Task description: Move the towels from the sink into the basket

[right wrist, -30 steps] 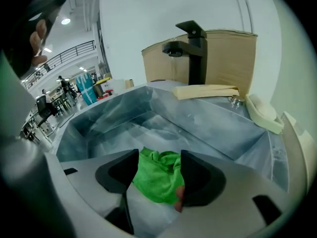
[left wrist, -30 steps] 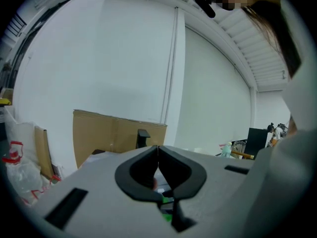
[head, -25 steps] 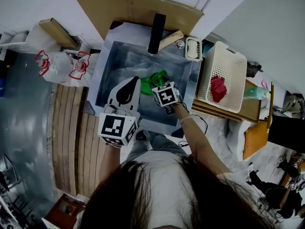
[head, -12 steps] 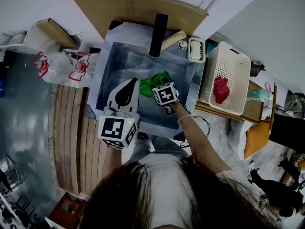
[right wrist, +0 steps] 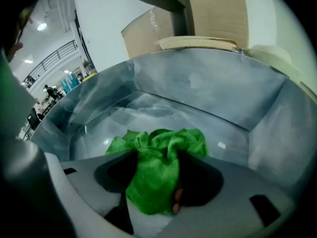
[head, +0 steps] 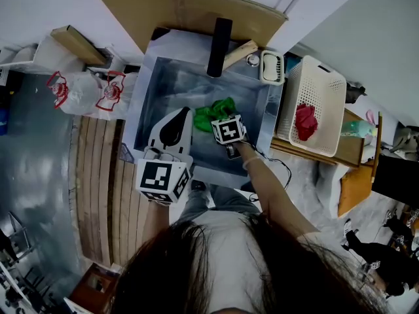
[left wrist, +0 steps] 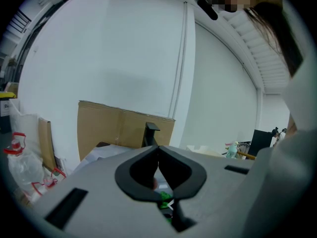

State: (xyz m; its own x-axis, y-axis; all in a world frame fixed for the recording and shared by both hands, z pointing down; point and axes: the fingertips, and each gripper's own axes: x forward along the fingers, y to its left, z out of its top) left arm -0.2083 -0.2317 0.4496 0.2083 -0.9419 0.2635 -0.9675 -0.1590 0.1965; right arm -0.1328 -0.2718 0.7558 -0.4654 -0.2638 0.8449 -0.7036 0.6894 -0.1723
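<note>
white-walled room, steel sink (head: 157,97) with a sheet of cardboard (head: 190,12) propped behind it. one green towel (right wrist: 163,148) lies bunched on the sink floor, toward the basket side. the right claw (right wrist: 158,162) is down in the sink, jaws spread wide around that towel. they've just been closing a little, but i'd say they're not pinching yet. the left claw (left wrist: 158,150) hangs by the sink's near edge, jaws pressed together, holding nothing. a red towel (head: 305,121) is already in the white basket (head: 321,77) right of the sink, so roughly halfway from what shows. the sink's right wall is what's in the way. the black tap (head: 218,48) stands off at the back.
</note>
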